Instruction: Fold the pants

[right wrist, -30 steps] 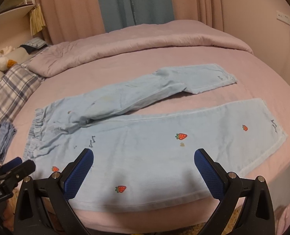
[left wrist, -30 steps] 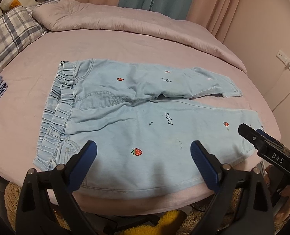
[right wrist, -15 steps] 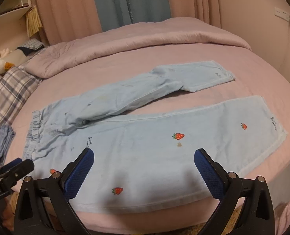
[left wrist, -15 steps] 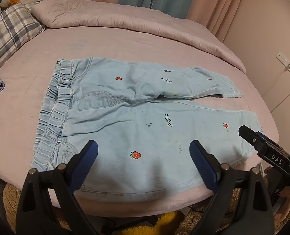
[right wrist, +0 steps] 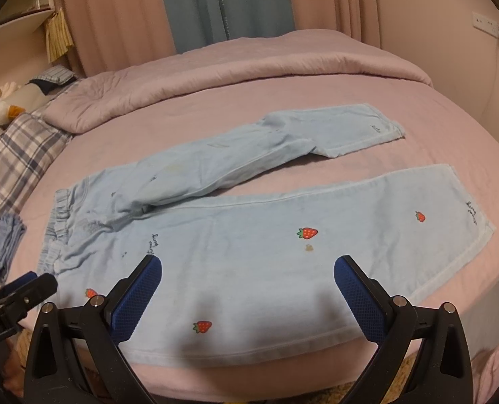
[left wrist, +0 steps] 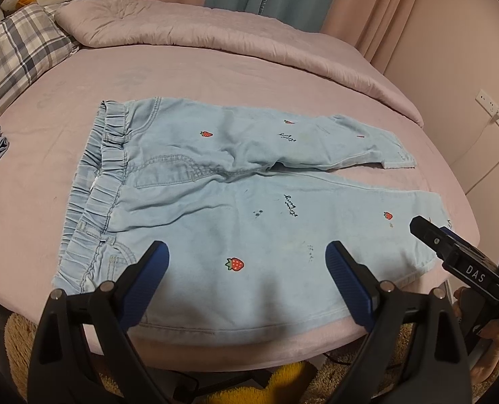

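The left gripper [left wrist: 247,262] had its blue fingers [left wrist: 148,276] spread wide with nothing between them, poised at the bottom of the frame over the near edge of the pants [left wrist: 236,202]. The right gripper [right wrist: 247,279] was released too, its fingers [right wrist: 357,296] parted and empty, low in its own frame above the near leg. Neither touched cloth as far as I could tell; both looked lined up along that near hem side, probably so each could take one end of the near leg and carry it over the far one.

The pants lay flat on the pink bed [left wrist: 215,77], pale blue denim dotted with strawberries. In the left view the elastic waistband [left wrist: 94,175] sat at centre left, the legs running right. The far leg [right wrist: 283,144] was creased and angled away, leaving a gap to the near leg [right wrist: 316,245], so the fold had not begun.

In the left view the right gripper's body at lower right carried a white label reading "DAS" [left wrist: 475,274]. Small cursive stitching showed on the legs, too small to read. A plaid pillow [left wrist: 17,50] sat upper left.
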A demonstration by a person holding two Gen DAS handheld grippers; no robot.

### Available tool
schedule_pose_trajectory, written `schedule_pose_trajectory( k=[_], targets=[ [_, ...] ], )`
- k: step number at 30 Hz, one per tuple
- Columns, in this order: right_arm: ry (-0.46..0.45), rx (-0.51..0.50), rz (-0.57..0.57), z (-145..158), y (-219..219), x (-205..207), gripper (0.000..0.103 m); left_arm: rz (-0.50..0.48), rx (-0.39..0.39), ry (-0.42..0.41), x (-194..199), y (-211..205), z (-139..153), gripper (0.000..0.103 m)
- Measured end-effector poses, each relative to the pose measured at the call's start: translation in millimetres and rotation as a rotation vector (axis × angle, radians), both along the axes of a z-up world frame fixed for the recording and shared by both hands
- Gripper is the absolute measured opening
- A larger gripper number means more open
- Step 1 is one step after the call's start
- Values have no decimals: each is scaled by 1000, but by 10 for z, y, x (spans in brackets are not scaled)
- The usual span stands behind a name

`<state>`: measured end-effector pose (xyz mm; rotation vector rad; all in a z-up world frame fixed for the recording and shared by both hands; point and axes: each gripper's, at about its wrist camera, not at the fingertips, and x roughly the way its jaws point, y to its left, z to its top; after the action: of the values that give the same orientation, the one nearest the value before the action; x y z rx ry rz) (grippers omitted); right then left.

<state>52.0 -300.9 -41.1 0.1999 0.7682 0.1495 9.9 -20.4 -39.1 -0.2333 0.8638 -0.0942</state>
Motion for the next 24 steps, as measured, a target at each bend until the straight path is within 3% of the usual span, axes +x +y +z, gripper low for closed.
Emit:
schedule_pose_trajectory(
  k=[24],
  targets=[
    [8, 25, -36, -38, -140, -34, 102, 14, 11, 9, -47, -3, 14, 93]
  ],
)
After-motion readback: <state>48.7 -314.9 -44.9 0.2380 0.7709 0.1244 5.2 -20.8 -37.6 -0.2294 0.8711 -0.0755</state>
